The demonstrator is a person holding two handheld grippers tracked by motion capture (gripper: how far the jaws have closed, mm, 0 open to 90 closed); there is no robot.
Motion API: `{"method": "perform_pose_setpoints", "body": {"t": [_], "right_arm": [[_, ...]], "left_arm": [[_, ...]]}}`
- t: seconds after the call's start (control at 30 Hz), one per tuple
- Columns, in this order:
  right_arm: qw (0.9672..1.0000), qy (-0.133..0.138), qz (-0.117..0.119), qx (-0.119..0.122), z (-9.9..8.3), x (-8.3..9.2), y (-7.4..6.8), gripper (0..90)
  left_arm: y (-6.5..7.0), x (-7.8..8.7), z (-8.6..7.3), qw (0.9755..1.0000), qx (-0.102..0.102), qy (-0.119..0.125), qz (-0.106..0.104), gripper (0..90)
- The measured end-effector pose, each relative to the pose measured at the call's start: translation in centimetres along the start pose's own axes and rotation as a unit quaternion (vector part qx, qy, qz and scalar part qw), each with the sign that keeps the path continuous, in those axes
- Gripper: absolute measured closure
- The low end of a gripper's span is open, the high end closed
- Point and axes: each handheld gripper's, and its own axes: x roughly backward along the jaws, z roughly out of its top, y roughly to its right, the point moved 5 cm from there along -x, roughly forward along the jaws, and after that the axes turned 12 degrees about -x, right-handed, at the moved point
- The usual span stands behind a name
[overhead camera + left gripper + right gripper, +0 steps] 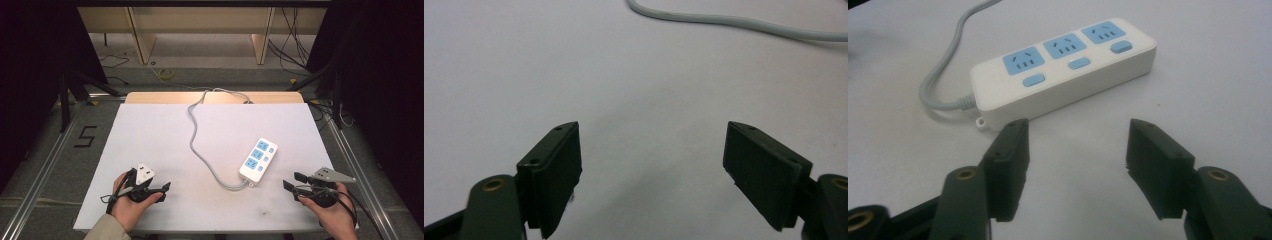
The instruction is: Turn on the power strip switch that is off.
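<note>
Left gripper [161,190]: I hold it low at the table's near left corner, jaws spread wide with nothing between them. In the left gripper view [651,170] its pads [558,175] are flat, matte black rectangular blocks with small screw holes, over bare sheet.
Right gripper [295,181]: I hold it at the near right, pointing left toward the strip, jaws apart and empty. In the right gripper view [1075,167] the pads [1158,167] look the same: dull, dark, square-edged.
Hands: my left hand [127,202] and right hand [332,212] each wrap a grip; a beige sleeve [105,231] shows at the left.
Table [160,135]: smooth, matte white top sheet, faintly scuffed near the front; a pale wood edge shows along the far side.
Strip [258,159]: glossy white plastic bar with rounded corners, lying flat right of centre, just beyond the right gripper. I count three blue sockets, each with a blue oval button beside it, seen close in the right gripper view [1063,67].
Cord [194,135]: grey, rubbery, round; it leaves the strip's near end, curves left, then snakes away over the far edge.
Floor [55,150]: grey, with a black "5" [86,136] marked left of the table.
</note>
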Motion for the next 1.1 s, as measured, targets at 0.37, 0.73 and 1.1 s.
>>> {"method": "perform_pose_setpoints", "body": {"t": [0.37, 0.73, 1.1], "right_arm": [[0.9983, -0.033, -0.030, 0.036, 0.4, 0.8, -0.3, 87.6], [0.9967, -0.053, -0.042, 0.045, 1.0, 1.1, -0.4, 90.0], [0.9947, -0.076, -0.052, 0.046, 1.7, 0.9, -0.4, 90.0]], "left_arm": [[0.1, 0.0, 0.0, 1.0000, -0.002, -0.001, 0.000, 24.4], [0.2, 0.0, 0.1, 1.0000, -0.003, 0.000, 0.000, 24.8], [0.2, 0.0, 0.1, 1.0000, -0.005, 0.001, 0.000, 25.1]]}}
